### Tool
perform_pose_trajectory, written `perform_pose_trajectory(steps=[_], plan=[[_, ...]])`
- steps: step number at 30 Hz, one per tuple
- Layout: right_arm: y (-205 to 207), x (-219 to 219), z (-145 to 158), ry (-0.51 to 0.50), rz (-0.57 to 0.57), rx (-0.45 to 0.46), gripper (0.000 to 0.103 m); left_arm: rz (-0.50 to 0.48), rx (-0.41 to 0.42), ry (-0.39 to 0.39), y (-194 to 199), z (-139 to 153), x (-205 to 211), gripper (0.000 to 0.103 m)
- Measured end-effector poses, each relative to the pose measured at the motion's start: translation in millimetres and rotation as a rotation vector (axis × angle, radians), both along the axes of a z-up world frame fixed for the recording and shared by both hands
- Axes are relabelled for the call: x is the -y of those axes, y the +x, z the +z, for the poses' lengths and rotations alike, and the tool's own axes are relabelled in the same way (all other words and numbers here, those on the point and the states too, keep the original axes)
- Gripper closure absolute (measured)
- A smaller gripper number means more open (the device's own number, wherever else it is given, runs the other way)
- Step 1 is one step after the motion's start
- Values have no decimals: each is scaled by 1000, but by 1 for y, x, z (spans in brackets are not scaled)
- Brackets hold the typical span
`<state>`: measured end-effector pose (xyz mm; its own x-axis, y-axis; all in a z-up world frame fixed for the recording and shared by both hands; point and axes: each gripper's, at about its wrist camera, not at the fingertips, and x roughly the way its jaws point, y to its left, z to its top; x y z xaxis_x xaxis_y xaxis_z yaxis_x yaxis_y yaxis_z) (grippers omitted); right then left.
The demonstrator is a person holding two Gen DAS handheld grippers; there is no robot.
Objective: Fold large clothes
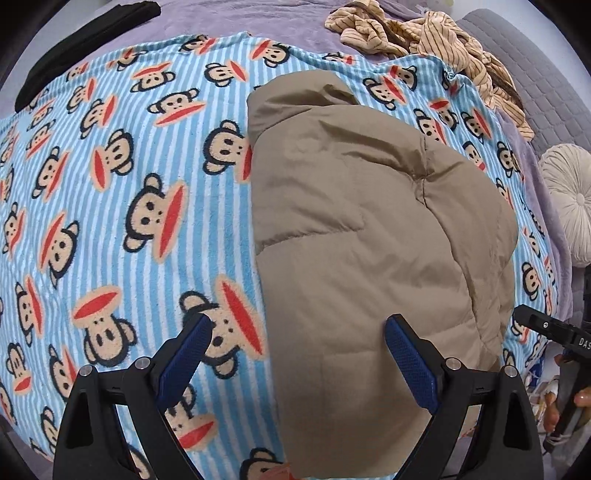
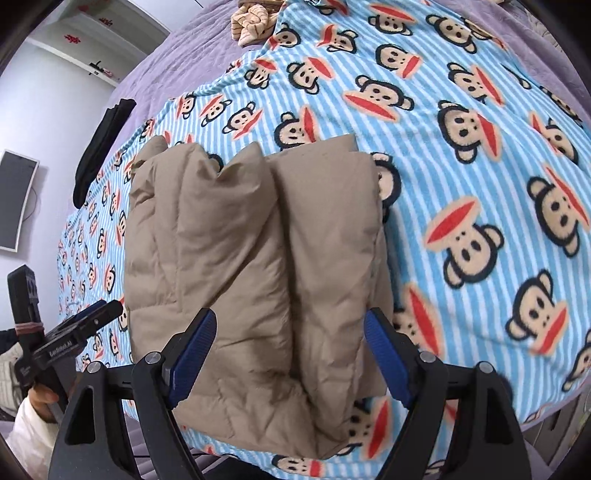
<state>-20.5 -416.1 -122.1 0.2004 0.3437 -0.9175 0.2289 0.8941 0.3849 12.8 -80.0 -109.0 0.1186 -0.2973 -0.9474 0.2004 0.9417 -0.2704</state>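
A tan puffy jacket [image 1: 369, 229] lies folded into a thick bundle on a blue striped monkey-print blanket [image 1: 122, 192] on the bed. My left gripper [image 1: 299, 332] hangs open above the bundle's left edge, one blue pad over the blanket and the other over the jacket. In the right wrist view the jacket [image 2: 251, 240] shows two padded rolls side by side. My right gripper [image 2: 290, 325] stands open, its fingers straddling the near end of the bundle without pressing on it. The blanket [image 2: 461, 129] spreads to the right.
A crumpled tan striped garment [image 1: 424, 37] lies at the far side on the purple bedspread [image 1: 258, 14]. A black garment [image 1: 85, 40] lies at the blanket's far left edge. A round pale cushion [image 1: 569, 199] sits right. A screen [image 2: 14, 199] hangs on the wall.
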Motion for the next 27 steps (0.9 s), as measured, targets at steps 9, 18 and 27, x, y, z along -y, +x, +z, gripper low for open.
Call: perform_pose_trajectory(steps=[9, 18, 27], plan=[[18, 23, -36, 127, 40, -47, 0, 6, -105, -199, 15, -24, 0, 8], [51, 13, -81, 186, 163, -95, 0, 26, -222, -395, 42, -75, 1, 8], [79, 15, -135, 449, 84, -141, 0, 78, -249, -378, 46, -89, 32, 9]])
